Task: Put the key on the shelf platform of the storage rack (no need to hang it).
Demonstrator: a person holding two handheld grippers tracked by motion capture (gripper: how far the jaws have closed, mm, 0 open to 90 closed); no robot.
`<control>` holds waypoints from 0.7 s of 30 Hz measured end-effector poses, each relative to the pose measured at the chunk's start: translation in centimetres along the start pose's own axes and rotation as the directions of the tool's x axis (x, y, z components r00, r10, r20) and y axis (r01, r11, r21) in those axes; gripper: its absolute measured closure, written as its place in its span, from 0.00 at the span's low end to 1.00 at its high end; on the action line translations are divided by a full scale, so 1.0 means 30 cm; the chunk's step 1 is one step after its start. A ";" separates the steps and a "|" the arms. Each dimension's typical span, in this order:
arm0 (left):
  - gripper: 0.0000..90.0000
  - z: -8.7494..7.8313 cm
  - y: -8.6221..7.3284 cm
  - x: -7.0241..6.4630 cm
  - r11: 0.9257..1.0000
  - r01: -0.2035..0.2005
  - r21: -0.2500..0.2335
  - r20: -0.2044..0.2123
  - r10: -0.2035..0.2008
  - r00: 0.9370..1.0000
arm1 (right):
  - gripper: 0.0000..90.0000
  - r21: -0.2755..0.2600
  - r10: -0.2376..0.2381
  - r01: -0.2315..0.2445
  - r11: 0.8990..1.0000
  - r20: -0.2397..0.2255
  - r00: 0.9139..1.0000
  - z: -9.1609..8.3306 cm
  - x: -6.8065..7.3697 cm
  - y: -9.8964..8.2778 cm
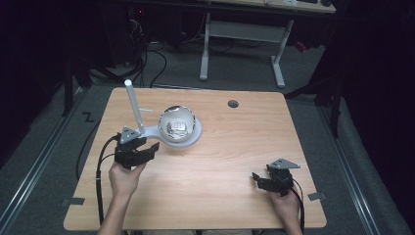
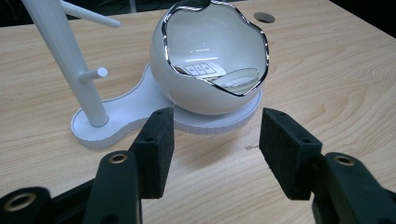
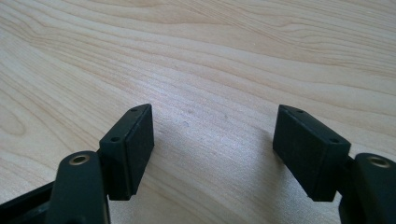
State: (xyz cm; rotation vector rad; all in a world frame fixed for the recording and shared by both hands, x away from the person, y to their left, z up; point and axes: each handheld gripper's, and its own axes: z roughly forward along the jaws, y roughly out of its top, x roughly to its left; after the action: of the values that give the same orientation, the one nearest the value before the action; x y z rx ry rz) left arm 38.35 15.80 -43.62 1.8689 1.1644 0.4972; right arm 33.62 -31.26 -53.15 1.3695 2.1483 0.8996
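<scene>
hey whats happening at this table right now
A person sits at a wooden table with a hand-held gripper in each hand. The left hand-held gripper is open and empty, aimed at a white stand holding an egg-shaped bowl with a car key inside. It is close but touches nothing. The right hand-held gripper rests open over bare wood, off to the side.

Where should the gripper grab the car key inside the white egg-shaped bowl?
Probably by its long sides, coming through the bowl's open front, which faces the left gripper. The car key lies flat at the bottom with its buttons up, and the curved shell and jagged silver rim wall it in elsewhere. The jaws stand open and level, nothing between them.
</scene>
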 end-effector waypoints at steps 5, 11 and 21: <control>0.51 -0.013 -0.011 0.002 1.000 0.003 -0.003 -0.002 -0.003 1.000 | 0.33 0.000 0.000 0.000 1.000 0.000 1.000 0.000 0.000 0.000; 0.51 -0.019 -0.030 0.003 1.000 0.006 -0.002 -0.005 -0.006 1.000 | 0.33 0.000 0.000 0.000 1.000 0.000 1.000 0.000 0.000 0.000; 0.49 -0.025 -0.067 -0.005 1.000 0.009 0.000 -0.008 -0.009 1.000 | 0.33 -0.001 -0.001 0.001 1.000 0.001 1.000 0.000 0.000 0.000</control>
State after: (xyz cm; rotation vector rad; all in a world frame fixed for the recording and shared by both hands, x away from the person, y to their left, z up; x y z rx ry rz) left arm 36.71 16.41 -44.85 1.8624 1.1773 0.5001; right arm 33.63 -31.26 -53.15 1.3673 2.1478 0.8995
